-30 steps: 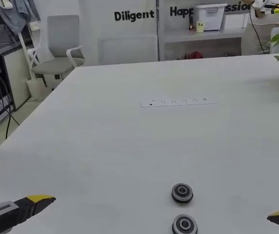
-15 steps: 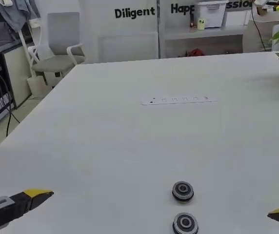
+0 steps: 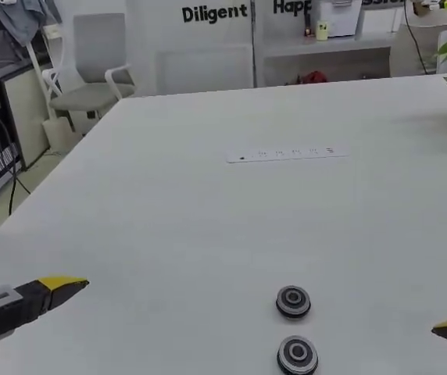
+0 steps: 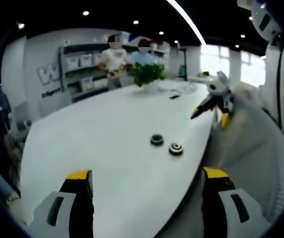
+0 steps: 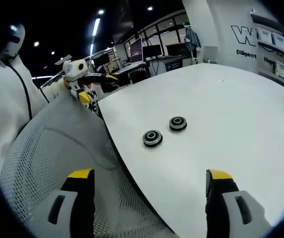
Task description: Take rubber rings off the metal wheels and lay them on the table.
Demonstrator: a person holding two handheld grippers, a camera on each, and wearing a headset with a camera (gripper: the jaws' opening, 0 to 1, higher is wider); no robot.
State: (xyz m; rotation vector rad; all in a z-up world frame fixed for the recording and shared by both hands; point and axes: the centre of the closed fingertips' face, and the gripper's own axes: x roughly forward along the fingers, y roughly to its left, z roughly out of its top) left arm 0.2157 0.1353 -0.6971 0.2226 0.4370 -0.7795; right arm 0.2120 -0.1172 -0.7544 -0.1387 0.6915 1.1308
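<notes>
Two small metal wheels lie flat on the white table point(image 3: 208, 219), close to its near edge and just beside each other: the farther wheel point(image 3: 293, 301) and the nearer wheel point(image 3: 297, 355). Each seems to wear a dark rubber ring point(image 3: 293, 314) round its rim, and none is off yet. By the look of them, the wheels are dense, stiff steel that will skate on the smooth top if nudged sideways. The rings are probably soft, stretchy and grippy, seated tight in a groove. So one gripper should steady a wheel by its metal hub or faces, while the other nips the ring at its outer edge and rolls it over the lip rather than tugging straight. The left gripper point(image 4: 147, 174) has its jaws spread wide, holds nothing and touches nothing; it hangs off to the left of the wheels, well apart from them. The right gripper point(image 5: 150, 174) is likewise wide open and empty, hovering out past the table's edge, with both wheels ahead of it and well clear
</notes>
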